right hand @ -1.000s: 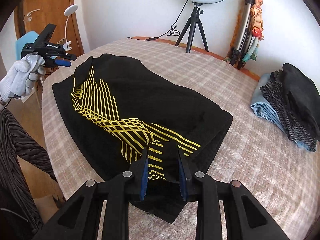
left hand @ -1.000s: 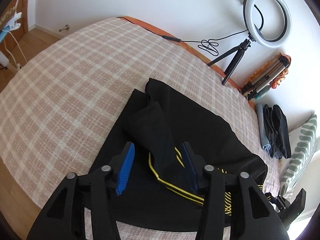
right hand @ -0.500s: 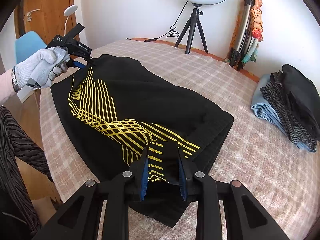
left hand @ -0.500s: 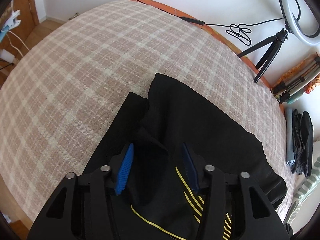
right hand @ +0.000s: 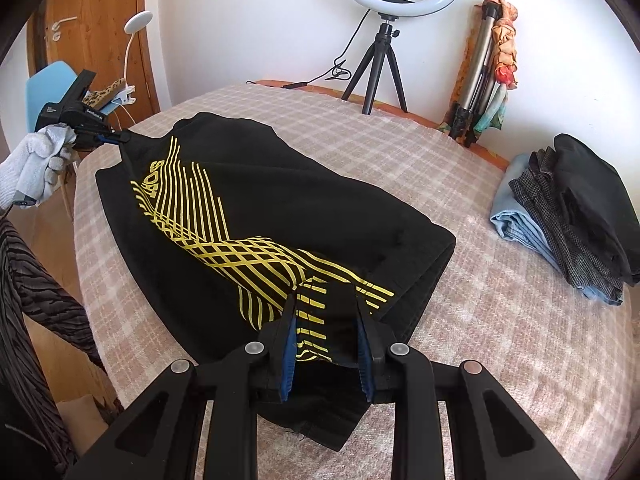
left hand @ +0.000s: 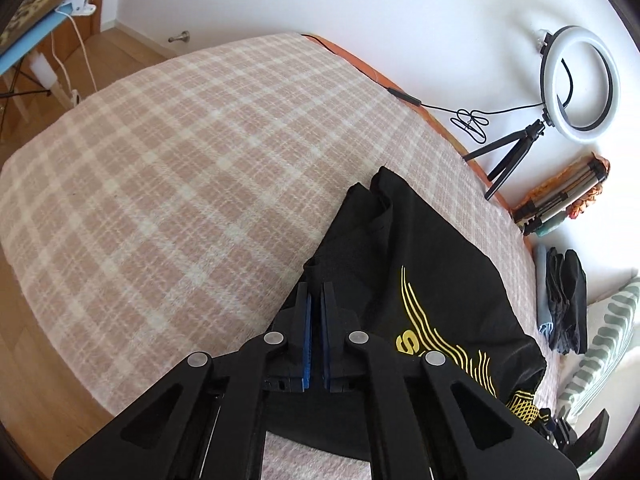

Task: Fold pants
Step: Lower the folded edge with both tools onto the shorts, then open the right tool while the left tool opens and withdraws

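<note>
Black pants [right hand: 260, 200] with a yellow line print lie spread on the plaid cover [right hand: 500, 320]. In the left wrist view, the left gripper [left hand: 315, 286] is shut on the pants [left hand: 420, 248] at their near edge, with black cloth pinched between the blue pads. From the right wrist view, that gripper [right hand: 116, 136] sits in a gloved hand [right hand: 36, 164] and holds the far left corner slightly raised. The right gripper [right hand: 326, 300] is shut on a thick bunch of the pants at their near end.
A stack of folded clothes [right hand: 580, 216] lies at the right of the cover. A ring light on a small tripod [right hand: 384, 40] and a folded tripod with a scarf [right hand: 488, 68] stand by the far wall. A striped pillow [left hand: 600, 340] lies beyond the stack.
The left gripper moved across the pants to their edge and closed on the cloth, lifting that corner. The right gripper kept still with its grip.
</note>
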The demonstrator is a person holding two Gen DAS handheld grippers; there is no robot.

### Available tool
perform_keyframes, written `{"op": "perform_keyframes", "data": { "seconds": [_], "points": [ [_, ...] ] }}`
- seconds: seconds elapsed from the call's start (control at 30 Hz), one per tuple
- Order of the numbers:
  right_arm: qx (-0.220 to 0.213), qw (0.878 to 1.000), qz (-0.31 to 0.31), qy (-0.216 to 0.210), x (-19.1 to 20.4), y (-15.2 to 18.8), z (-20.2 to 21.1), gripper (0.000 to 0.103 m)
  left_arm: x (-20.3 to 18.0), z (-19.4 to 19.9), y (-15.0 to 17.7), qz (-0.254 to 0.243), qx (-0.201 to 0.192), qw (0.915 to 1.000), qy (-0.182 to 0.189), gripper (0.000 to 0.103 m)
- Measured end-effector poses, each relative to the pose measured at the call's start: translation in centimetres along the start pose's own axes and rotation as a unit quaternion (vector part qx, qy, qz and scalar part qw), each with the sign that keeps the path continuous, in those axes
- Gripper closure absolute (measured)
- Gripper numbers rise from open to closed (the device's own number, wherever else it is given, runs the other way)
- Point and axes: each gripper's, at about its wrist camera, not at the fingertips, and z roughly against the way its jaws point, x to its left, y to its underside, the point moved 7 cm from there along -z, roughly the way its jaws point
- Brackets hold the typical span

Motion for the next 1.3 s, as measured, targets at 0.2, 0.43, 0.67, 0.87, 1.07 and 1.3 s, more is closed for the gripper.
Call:
{"op": "perform_keyframes", "data": {
  "seconds": [0.2,0.43,0.67,0.87,1.07,1.3],
  "points": [
    [0.014,0.999,0.027,0.021,0.6,0.6,-0.4,0.078,1.9,0.4,2.4,0.009,-0.004,0.9999,-0.004,0.101],
    [0.001,1.000,0.013,0.026,-0.4,0.7,0.5,0.078,2.3,0.8,3.9,-0.001,-0.006,0.9999,-0.008,0.101],
    [0.008,0.998,0.048,0.029,0.5,2.3,0.4,0.078,3.2,1.1,4.3,-0.013,-0.012,0.9995,-0.027,0.101],
    [0.014,0.996,0.077,0.048,0.6,3.5,1.6,0.073,5.2,1.3,4.0,0.015,-0.016,0.9990,-0.038,0.101],
    [-0.026,0.996,-0.079,-0.038,-2.4,2.8,5.0,0.063,3.5,3.2,3.2,-0.013,-0.049,0.9979,-0.041,0.101],
    [-0.002,0.975,-0.213,-0.065,-4.2,2.4,3.1,0.060,-6.2,3.0,4.9,-0.123,-0.013,0.9917,0.036,0.101]
  ]
}}
